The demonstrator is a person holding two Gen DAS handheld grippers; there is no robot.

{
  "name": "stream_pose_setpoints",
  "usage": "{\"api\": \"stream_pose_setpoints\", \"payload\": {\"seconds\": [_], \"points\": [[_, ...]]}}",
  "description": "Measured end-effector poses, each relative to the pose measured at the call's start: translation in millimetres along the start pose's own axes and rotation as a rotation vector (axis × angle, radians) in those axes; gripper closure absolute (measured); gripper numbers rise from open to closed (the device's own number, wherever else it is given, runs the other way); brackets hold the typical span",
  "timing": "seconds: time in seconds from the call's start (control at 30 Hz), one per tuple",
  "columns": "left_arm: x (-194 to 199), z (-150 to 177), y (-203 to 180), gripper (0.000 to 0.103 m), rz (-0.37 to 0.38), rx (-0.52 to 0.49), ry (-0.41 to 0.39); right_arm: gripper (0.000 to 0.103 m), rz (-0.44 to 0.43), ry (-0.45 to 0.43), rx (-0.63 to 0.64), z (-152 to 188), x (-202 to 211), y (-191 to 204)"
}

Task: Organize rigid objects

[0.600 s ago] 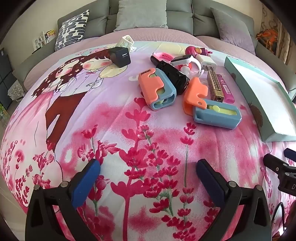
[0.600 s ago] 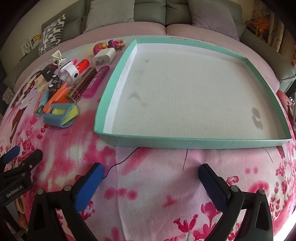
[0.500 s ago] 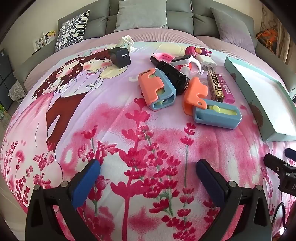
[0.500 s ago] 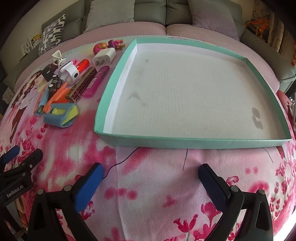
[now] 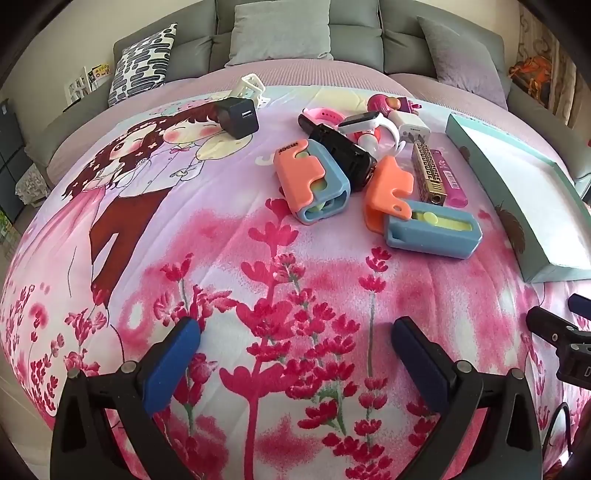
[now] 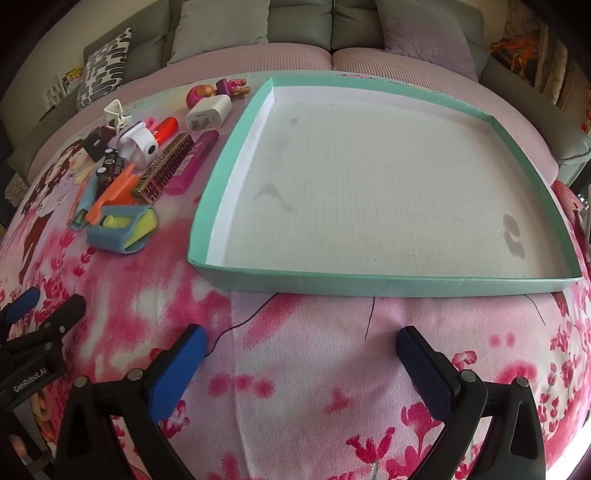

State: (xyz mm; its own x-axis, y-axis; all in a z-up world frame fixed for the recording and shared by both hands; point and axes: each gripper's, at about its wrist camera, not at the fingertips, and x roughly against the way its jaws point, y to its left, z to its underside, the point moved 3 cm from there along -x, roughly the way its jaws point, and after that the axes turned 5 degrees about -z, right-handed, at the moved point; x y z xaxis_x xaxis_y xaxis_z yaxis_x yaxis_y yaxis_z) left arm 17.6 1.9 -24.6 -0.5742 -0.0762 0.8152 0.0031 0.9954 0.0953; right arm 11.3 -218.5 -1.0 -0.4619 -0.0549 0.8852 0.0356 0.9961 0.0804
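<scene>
A heap of small rigid objects lies on the pink flowered blanket: an orange-and-blue case (image 5: 312,181), a blue case with a yellow insert (image 5: 432,232) (image 6: 120,229), a black charger cube (image 5: 238,116), a white charger (image 5: 412,129) (image 6: 207,112), a gold patterned lighter (image 5: 428,173) (image 6: 162,168) and a magenta lighter (image 5: 452,181) (image 6: 192,162). A shallow teal tray (image 6: 369,282) (image 5: 513,206), with nothing in it, lies to their right. My left gripper (image 5: 295,336) is open, well short of the heap. My right gripper (image 6: 301,341) is open in front of the tray.
A grey sofa with cushions (image 5: 280,29) runs along the back. A black-and-white patterned pillow (image 5: 142,62) sits at the back left. A black device (image 5: 347,157), a white watch band (image 5: 369,123) and a pink toy (image 5: 382,103) lie in the heap. The other gripper shows at the edge (image 5: 557,332) (image 6: 37,332).
</scene>
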Motion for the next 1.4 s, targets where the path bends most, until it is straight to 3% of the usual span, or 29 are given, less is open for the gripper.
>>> {"api": "stream_pose_setpoints", "payload": {"seconds": [1.4], "points": [[-1.6,-0.3,-1.9,0.000,0.003,0.001,-0.011,0.000,0.001,0.000,0.001,-0.1,0.0,0.1]]}}
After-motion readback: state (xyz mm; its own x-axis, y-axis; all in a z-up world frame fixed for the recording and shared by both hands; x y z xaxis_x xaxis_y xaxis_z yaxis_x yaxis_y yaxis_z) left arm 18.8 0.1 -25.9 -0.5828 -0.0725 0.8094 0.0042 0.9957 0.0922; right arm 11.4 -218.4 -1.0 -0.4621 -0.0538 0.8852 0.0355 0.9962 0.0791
